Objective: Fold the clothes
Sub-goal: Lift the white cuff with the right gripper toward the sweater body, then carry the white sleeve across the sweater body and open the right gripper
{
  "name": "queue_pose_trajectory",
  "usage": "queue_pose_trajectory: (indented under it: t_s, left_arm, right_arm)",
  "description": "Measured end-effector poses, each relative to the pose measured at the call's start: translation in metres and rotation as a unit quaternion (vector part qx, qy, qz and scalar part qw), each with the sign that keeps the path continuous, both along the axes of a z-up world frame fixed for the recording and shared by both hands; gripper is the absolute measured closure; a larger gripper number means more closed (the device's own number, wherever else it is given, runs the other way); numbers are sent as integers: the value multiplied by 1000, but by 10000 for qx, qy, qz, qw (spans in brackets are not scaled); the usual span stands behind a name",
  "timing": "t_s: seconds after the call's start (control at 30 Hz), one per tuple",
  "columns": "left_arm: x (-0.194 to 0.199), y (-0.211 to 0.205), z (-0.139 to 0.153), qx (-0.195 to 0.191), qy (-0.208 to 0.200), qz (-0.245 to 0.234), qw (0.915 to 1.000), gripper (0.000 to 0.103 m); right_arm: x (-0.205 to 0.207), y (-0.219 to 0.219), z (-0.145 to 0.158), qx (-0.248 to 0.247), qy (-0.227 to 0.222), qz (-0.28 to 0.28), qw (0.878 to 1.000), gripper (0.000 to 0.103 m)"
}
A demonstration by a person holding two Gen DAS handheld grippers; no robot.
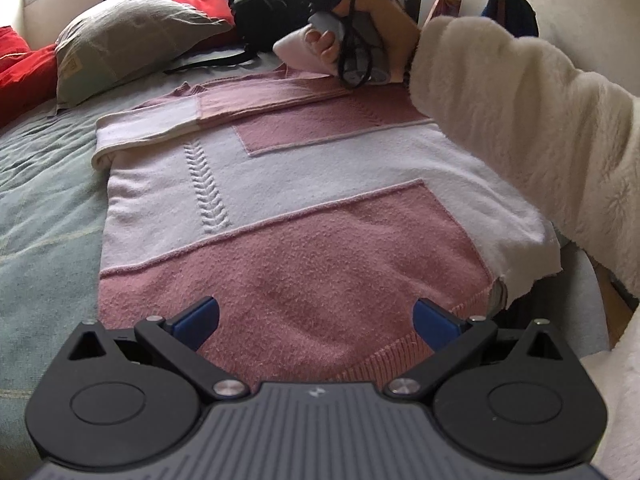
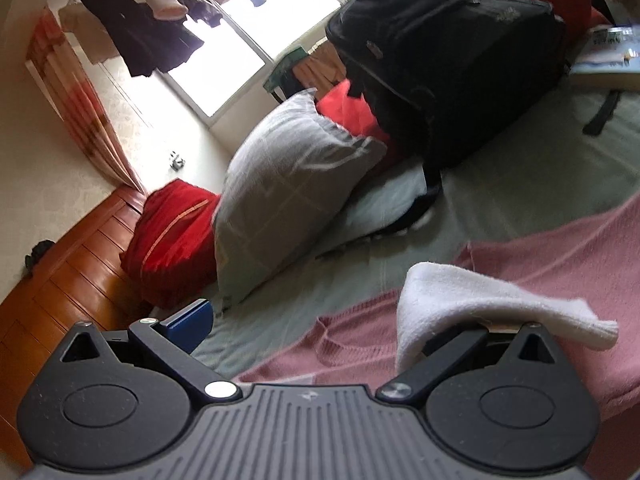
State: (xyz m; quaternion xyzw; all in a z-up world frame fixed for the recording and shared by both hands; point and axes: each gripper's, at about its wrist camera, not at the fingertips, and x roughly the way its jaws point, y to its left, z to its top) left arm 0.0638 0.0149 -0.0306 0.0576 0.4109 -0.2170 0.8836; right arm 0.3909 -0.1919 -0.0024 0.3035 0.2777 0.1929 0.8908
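Daylight poured through a large window (image 2: 256, 36) onto pale walls (image 2: 48, 152). A wooden floor (image 2: 60, 276) ran beside the bed (image 2: 520, 184), with dark clothes (image 2: 140, 40) hanging above.

Left hand-held gripper (image 1: 316, 324) gapes wide; right hand-held gripper (image 2: 320, 320) likewise spread.

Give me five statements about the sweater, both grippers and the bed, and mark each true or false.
1. The pink and white sweater lies spread on the bed. True.
2. The left gripper is clamped on the hem. False: its jaws stand apart, holding nothing.
3. A white cuff drapes over one finger of the right gripper. True.
4. The backpack is blue. False: it is black.
5. A grey pillow lies on the bed. True.
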Motion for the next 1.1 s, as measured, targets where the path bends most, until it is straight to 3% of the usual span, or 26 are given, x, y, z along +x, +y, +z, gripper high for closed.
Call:
queue_pose_trajectory:
  t_s: [0.5,0.63,0.9,1.1]
  left_arm:
    - [-4,14,-2,-149,-5,192,9997,1]
    - [-4,13,-3,-156,23,143,9998,1]
    - [-3,5,-6,-142,61,-37,9999,1]
    - [-1,6,-7,-111,96,19,9999,1]
  right_arm:
    - [12,24,-34,-159,433,242,9986,0]
    - [4,6,-42,173,508,313,9981,0]
    - [0,-50,-45,1079,626,-333,9916,0]
    - [9,-43,-42,1253,574,-126,9904,0]
